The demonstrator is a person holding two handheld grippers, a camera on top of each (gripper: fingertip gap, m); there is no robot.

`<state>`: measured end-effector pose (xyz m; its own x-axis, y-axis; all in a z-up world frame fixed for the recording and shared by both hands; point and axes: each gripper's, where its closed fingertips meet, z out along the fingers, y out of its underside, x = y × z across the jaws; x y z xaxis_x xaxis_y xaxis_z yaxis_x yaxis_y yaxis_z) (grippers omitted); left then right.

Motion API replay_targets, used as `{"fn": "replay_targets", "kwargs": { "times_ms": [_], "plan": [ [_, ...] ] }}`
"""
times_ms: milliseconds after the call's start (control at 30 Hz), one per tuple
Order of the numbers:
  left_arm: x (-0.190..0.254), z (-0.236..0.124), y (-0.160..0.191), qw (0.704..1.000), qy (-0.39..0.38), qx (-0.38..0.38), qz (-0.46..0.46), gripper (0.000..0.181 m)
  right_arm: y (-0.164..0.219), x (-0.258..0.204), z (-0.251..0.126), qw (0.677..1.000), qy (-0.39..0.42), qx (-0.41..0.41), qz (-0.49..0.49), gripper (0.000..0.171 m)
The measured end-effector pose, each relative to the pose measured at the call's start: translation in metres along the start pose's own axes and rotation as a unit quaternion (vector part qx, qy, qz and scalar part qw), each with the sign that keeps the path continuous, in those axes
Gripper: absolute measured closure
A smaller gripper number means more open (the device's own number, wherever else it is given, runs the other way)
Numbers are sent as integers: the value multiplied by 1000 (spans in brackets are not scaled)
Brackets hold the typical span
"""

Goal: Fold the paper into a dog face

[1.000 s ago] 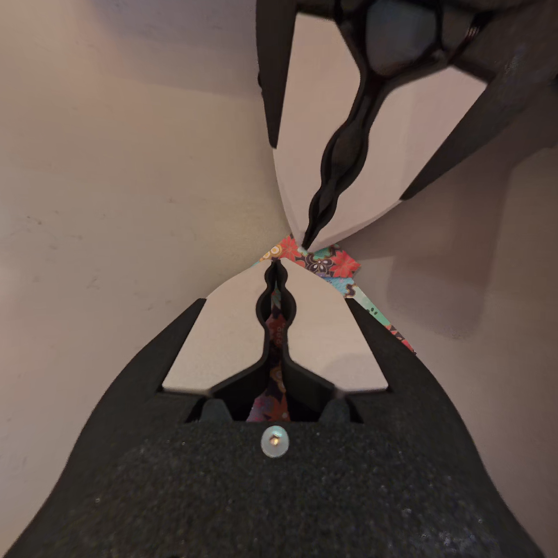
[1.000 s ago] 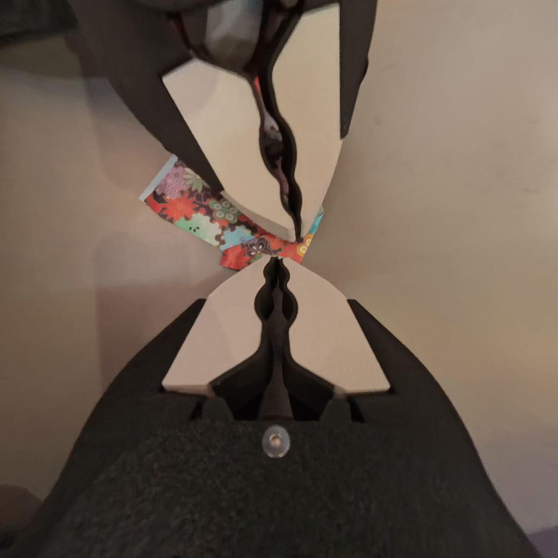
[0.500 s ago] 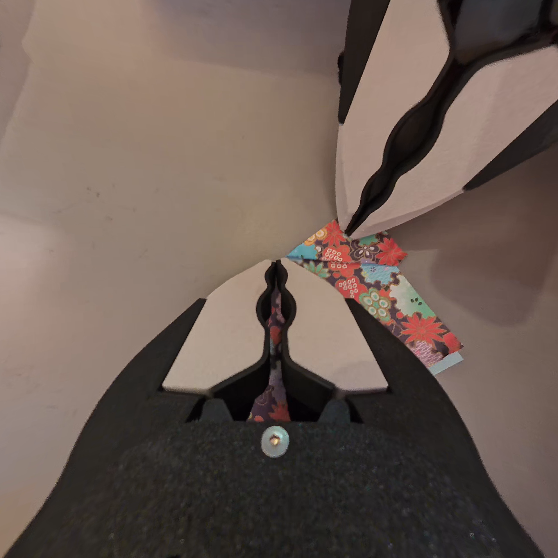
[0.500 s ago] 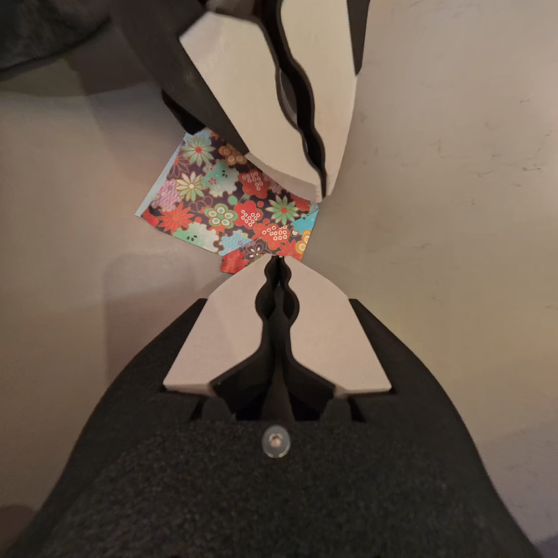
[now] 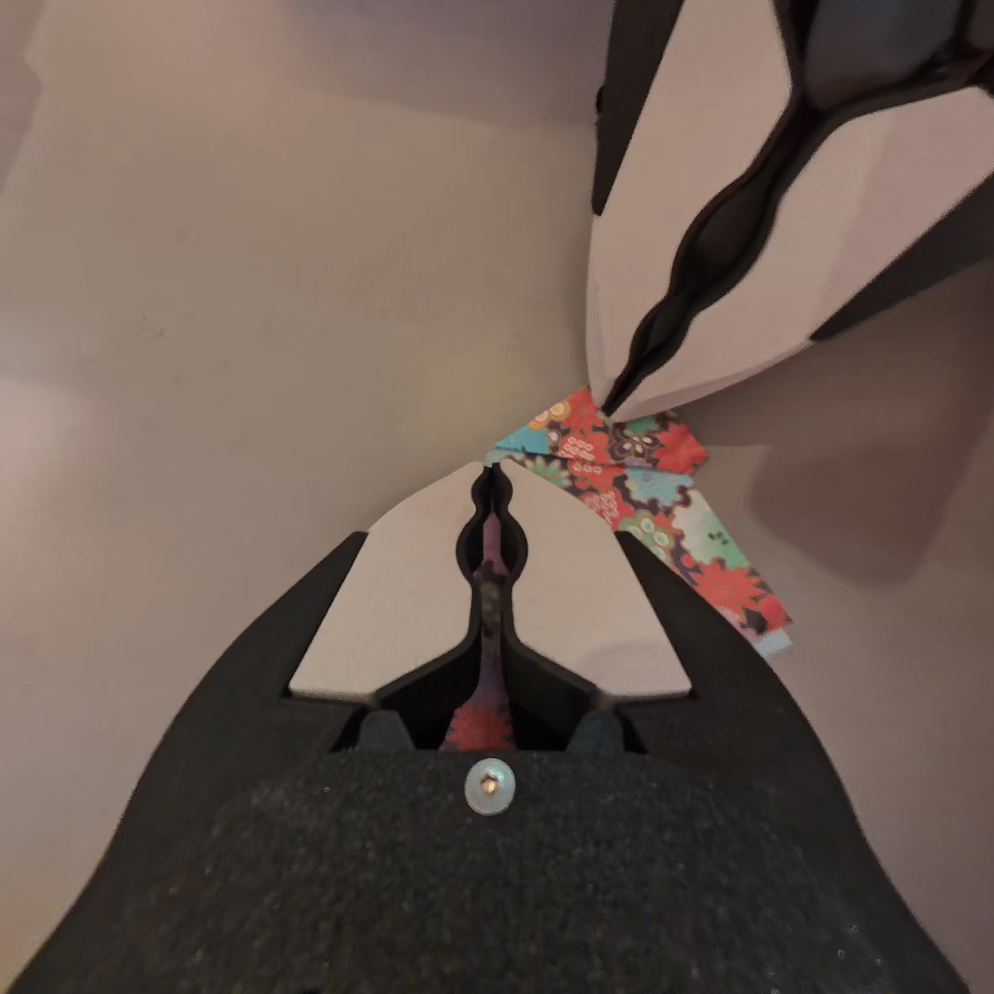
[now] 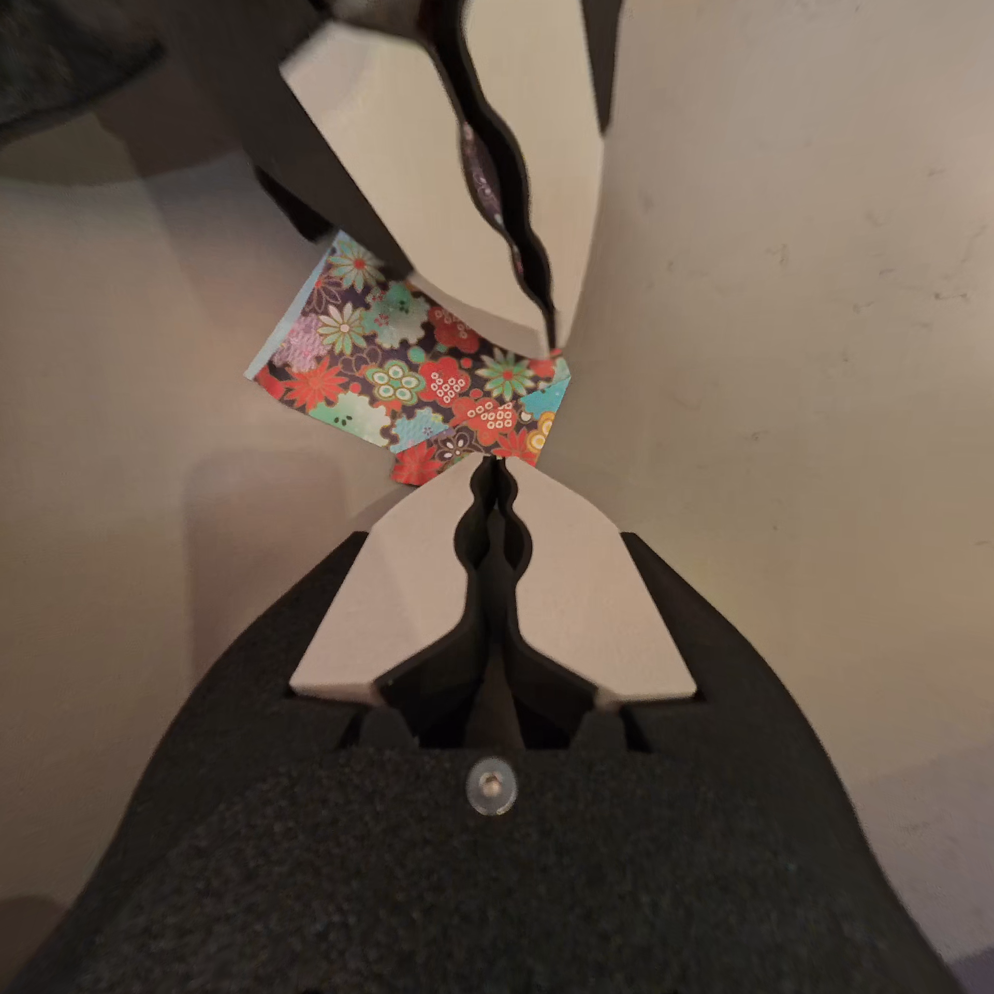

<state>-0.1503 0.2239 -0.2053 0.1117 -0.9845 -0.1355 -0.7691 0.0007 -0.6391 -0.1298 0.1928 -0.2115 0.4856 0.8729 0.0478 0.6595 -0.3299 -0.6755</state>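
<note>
The floral-patterned folded paper [image 6: 403,376] is held between both grippers above the beige table [image 6: 780,430]. In the right wrist view its patterned face shows, with a pale blue underside at its left edge. My right gripper [image 6: 492,463] is shut, its tips pinching the paper's lower edge. My left gripper [image 6: 551,344] comes in from above and is shut on the upper right corner. In the left wrist view my left gripper [image 5: 492,470] is shut with the paper [image 5: 645,484] running between its fingers. My right gripper [image 5: 608,410] pinches the far corner there.
The plain beige table [image 5: 215,322] lies all around, with shadows of the grippers on it. A dark soft object [image 6: 54,59] shows at the top left corner of the right wrist view.
The two grippers, tip to tip a second ago, have drawn apart. The paper has turned from edge-on to showing its patterned face in the right wrist view. Both grippers stay shut.
</note>
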Motion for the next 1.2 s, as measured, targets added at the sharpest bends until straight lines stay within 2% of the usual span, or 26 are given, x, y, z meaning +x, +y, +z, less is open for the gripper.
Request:
{"fn": "replay_targets", "kwargs": {
  "times_ms": [33,100,167,233,367,567,900,1200],
  "plan": [
    [4,-9,0,1000,10,18,-13,181,0,0,0,1000,-4,-1,-1,171],
    [15,-26,7,998,21,42,-34,175,0,0,0,1000,-10,-9,-16,171],
    [20,-35,26,999,3,32,-32,160,-1,-1,0,999,-20,-26,-37,171],
    [21,-37,42,999,-10,18,-28,155,-2,-6,1,997,-42,-41,-57,169],
    [22,-38,45,999,3,19,-44,156,-8,-9,2,989,-72,-70,-110,147],
    [26,-36,44,998,19,28,-52,166,-16,-8,8,979,-114,-93,-141,131],
    [27,-37,45,998,20,27,-55,166,-18,-14,13,967,-161,-94,-171,119],
    [28,-37,45,998,15,25,-54,166,-17,-15,14,969,-161,-98,-161,115]
  ]
}}
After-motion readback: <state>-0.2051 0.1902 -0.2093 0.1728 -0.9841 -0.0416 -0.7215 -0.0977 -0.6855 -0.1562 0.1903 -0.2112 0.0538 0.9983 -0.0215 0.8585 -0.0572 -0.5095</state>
